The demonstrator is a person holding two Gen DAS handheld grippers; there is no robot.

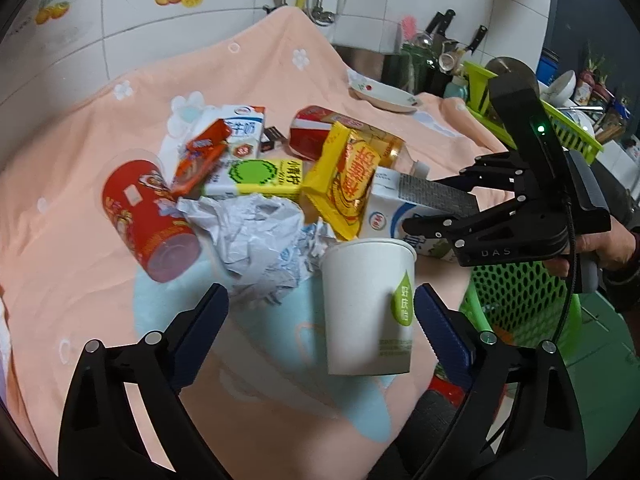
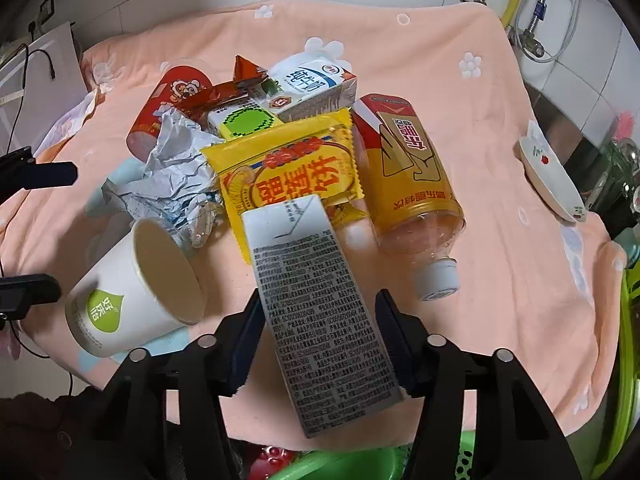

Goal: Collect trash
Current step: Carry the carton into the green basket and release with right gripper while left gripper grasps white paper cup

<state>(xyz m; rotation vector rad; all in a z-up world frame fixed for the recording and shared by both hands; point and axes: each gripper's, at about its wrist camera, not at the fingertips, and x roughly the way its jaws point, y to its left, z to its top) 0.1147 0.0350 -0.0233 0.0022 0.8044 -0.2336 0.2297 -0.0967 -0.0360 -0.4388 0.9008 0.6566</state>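
A pile of trash lies on a peach towel (image 1: 80,184): a red can (image 1: 148,220), crumpled paper (image 1: 256,236), a yellow snack packet (image 1: 344,184), a milk carton (image 1: 244,124), a yellow-labelled bottle (image 2: 408,176). A white paper cup (image 1: 368,304) stands between the jaws of my left gripper (image 1: 320,312), which is open around it, closer to the right finger. My right gripper (image 2: 320,328) has a grey-sided milk carton (image 2: 320,312) between its fingers, tilted; it also shows in the left wrist view (image 1: 436,196).
A green mesh basket (image 1: 524,300) sits below the table's right edge. A white dish (image 2: 552,176) rests on the towel's far right. A green dish rack (image 1: 560,124) and knives stand behind. Tiled wall and pipes are at the back.
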